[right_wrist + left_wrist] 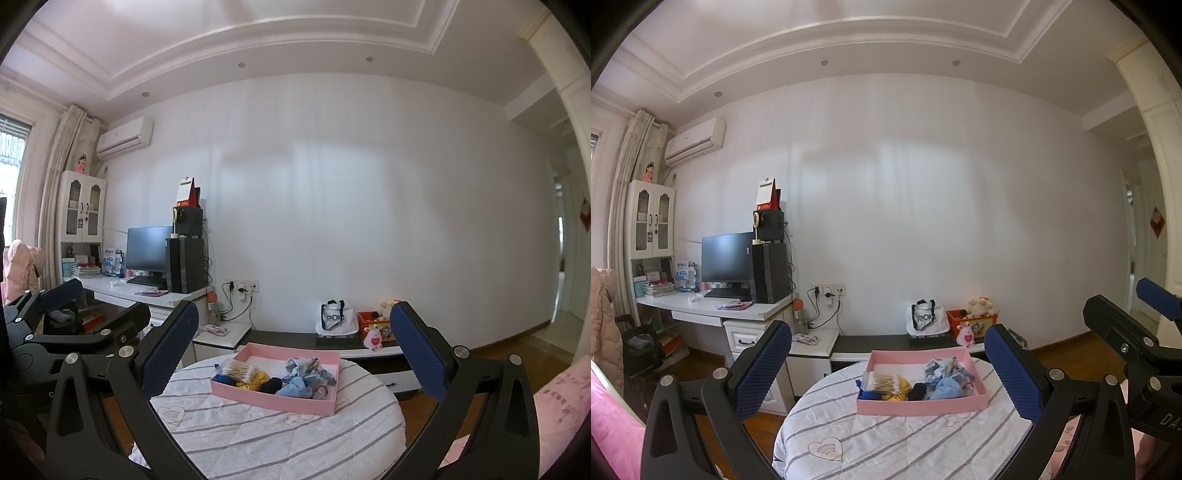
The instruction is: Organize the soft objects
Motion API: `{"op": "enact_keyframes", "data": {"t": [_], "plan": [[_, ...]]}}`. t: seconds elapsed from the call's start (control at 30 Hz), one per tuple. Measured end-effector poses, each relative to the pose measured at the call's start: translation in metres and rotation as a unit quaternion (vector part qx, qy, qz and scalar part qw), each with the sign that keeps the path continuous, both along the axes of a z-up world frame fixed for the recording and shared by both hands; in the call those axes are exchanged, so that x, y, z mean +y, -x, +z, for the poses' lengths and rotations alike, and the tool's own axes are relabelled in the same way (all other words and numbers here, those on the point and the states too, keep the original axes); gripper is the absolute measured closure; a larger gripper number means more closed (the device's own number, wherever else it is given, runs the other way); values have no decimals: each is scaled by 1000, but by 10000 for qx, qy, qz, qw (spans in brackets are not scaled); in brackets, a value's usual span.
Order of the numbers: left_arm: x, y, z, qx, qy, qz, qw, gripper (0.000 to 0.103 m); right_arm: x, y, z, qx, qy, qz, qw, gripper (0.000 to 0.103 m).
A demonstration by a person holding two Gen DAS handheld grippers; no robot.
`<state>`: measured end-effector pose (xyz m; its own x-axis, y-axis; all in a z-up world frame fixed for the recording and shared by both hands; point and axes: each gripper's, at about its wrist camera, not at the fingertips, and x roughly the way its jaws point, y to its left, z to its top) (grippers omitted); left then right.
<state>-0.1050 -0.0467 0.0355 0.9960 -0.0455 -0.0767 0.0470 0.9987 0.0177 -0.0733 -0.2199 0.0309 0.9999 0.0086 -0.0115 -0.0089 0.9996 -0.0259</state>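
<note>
Pink fabric [613, 424] fills the far left edge of the left wrist view, with a white desk [713, 310] behind it carrying a dark monitor [727, 258] and a black computer tower [770, 271]. Nearer, the left gripper [886, 373] hangs above a round counter [886, 443] covered in a white cloth with grey stripes; its blue-padded fingers [762, 369] stand wide apart and hold nothing. Between them on the counter sits a shallow pink tray [923, 404]. Inside the tray, from left to right, lie a pack of cotton swabs [882, 382], a yellow item [903, 386], a small dark piece [917, 391], and a heap of light blue soft cloth [947, 386]. Against the wall beyond stand a white tote bag [925, 317] and a red toy box [971, 321]. The right gripper [295, 354] is likewise spread wide and empty, framing the same tray [273, 398] from slightly further right.
</note>
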Motion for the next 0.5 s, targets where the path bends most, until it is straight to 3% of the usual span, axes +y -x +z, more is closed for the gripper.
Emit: {"op": "enact_keyframes", "data": {"t": [0.5], "plan": [[-5,-2,-4,-10,-8,-31,10000,0,-1,2,-3,-42,31,-61,10000,0]]}}
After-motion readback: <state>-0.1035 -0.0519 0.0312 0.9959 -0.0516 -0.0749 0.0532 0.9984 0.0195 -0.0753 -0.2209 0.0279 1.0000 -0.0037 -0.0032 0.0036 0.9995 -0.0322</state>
